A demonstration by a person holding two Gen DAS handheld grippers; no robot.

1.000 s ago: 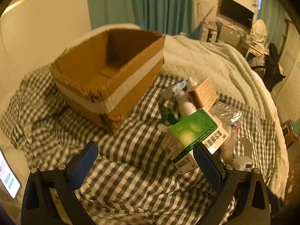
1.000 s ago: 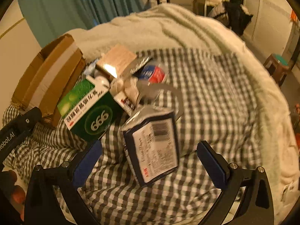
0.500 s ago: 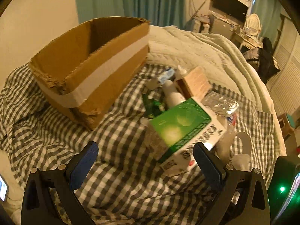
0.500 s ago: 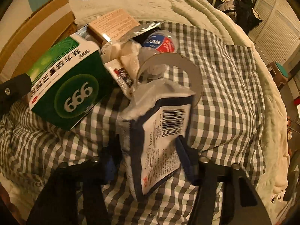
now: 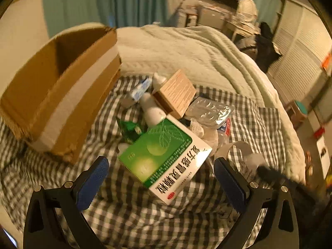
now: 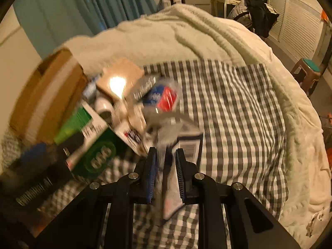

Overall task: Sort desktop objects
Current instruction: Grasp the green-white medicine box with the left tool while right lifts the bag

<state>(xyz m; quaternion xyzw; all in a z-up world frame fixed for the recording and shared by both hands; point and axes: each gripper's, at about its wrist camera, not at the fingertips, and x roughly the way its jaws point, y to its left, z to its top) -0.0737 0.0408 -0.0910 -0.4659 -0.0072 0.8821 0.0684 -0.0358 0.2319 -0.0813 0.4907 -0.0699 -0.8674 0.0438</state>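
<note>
Right gripper (image 6: 166,161) just closed, pinching crinkly flat packet (image 6: 187,145), left gripper (image 5: 160,169) spread wide over glossy green carton (image 5: 164,155)

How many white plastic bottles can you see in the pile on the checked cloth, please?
2: one white bottle lies between the green medicine box and the tan box; the smaller bottle stands behind it, against the tan box's far side. Others may be buried.

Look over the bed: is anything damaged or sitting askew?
Yes. The cardboard box has ragged, torn edges along its rim and lower corner. The green medicine box lies tilted, propped on the pile rather than flat on the checked cloth.
</note>
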